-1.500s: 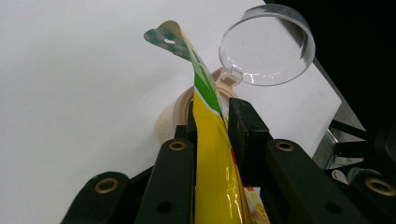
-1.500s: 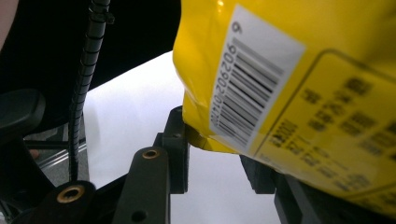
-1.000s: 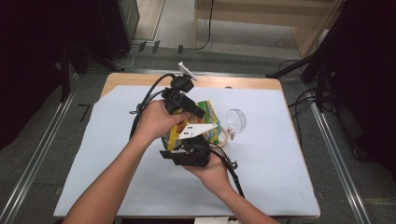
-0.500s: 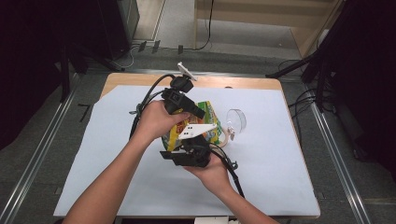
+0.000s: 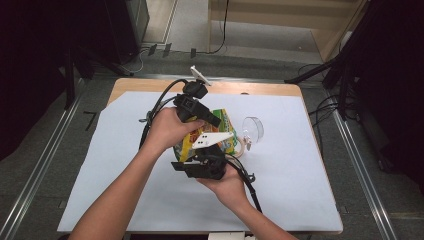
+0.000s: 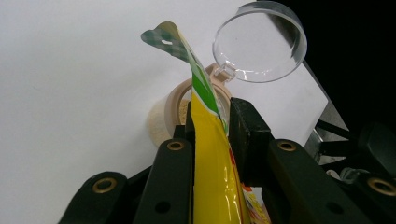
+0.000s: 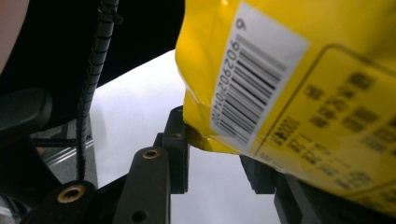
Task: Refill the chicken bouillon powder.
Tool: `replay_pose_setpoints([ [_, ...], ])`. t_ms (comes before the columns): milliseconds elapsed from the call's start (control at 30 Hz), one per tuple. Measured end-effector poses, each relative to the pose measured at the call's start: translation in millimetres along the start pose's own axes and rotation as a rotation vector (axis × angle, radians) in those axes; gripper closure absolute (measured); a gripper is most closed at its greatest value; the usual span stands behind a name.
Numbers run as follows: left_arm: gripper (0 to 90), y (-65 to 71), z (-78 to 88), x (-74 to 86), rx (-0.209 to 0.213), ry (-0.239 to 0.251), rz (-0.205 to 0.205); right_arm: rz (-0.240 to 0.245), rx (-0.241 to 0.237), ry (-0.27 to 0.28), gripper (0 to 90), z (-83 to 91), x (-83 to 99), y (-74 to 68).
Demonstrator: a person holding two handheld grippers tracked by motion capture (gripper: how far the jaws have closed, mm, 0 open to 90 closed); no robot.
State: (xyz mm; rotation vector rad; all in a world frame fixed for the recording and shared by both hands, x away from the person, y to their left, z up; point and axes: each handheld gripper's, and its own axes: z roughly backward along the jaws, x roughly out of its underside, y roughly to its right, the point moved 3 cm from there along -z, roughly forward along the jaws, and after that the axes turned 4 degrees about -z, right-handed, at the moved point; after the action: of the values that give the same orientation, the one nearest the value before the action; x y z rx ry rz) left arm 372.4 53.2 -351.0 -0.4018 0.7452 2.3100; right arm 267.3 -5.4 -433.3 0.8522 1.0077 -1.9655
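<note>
A yellow snack bag (image 5: 229, 131) with green print hangs over the middle of the white-covered table (image 5: 310, 180), held between both grippers. My left gripper (image 5: 214, 120) comes from the far left, and in the left gripper view its jaws (image 6: 212, 126) are pressed on the bag's (image 6: 212, 182) thin sealed edge. From the near side my right gripper (image 5: 198, 153) reaches up. In the right gripper view its jaws (image 7: 217, 154) pinch the lower corner of the bag (image 7: 299, 93) beside the barcode; the far pad is hidden behind the bag.
A small beige-rimmed jar (image 6: 163, 119) stands just behind the bag with its clear lid (image 6: 259, 42) flipped open, to the right of the bag (image 5: 252, 130) in the high view. Cables trail from both grippers. Dark equipment surrounds the table.
</note>
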Motion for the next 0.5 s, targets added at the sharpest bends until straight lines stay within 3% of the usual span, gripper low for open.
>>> replay_pose_setpoints([
  [500,77.9,-1.1,-1.7,-1.4,0.001,0.0,0.002,0.006,0.004,0.002,67.1,-0.1,-0.1,1.8],
])
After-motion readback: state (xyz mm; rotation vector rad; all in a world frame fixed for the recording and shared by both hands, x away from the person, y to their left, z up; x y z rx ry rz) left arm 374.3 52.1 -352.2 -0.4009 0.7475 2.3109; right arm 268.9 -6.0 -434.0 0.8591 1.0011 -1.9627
